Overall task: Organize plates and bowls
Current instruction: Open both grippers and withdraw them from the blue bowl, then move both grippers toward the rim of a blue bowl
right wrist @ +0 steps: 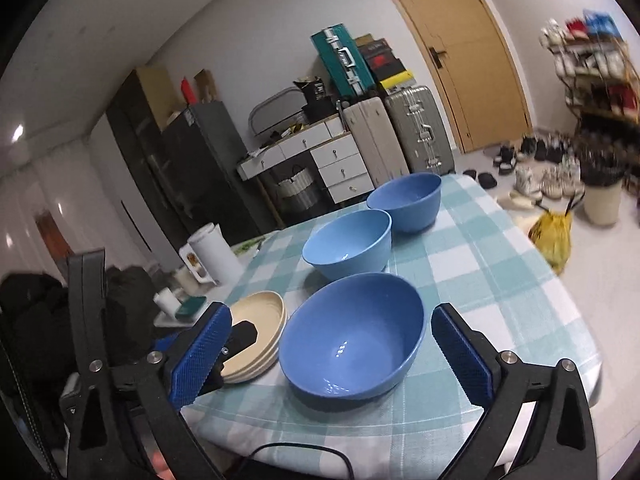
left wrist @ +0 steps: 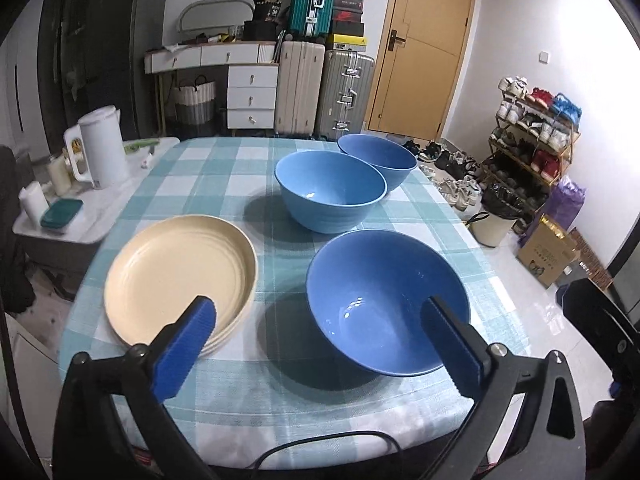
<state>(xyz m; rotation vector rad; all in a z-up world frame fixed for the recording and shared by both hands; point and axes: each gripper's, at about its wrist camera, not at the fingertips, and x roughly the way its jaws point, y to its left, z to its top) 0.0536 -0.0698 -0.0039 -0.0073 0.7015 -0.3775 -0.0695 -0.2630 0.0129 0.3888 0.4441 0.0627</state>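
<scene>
We hold two grippers with blue ridged pads above the near edge of a table (left wrist: 224, 168) covered in a teal and white checked cloth. Our left gripper (left wrist: 318, 320) is spread wide and holds nothing; our right gripper (right wrist: 332, 330) is spread wide too, also holding nothing.

Three blue bowls stand upright in a line running away from us. The near bowl (left wrist: 384, 300) sits just ahead of both grippers. The middle bowl (left wrist: 330, 190) is paler, and the far bowl (left wrist: 378, 158) sits just behind it, close to the table's far edge. To the left of the near bowl lies a stack of cream plates (left wrist: 176, 276), apart from it.

Left of the table, a low side table carries a white kettle (left wrist: 102, 146). Against the far wall stand a white chest of drawers (left wrist: 250, 98), upright suitcases (left wrist: 324, 92) and a wooden door (left wrist: 424, 48). A shoe rack (left wrist: 532, 136) fills the right wall, with shoes on the floor beside it.
</scene>
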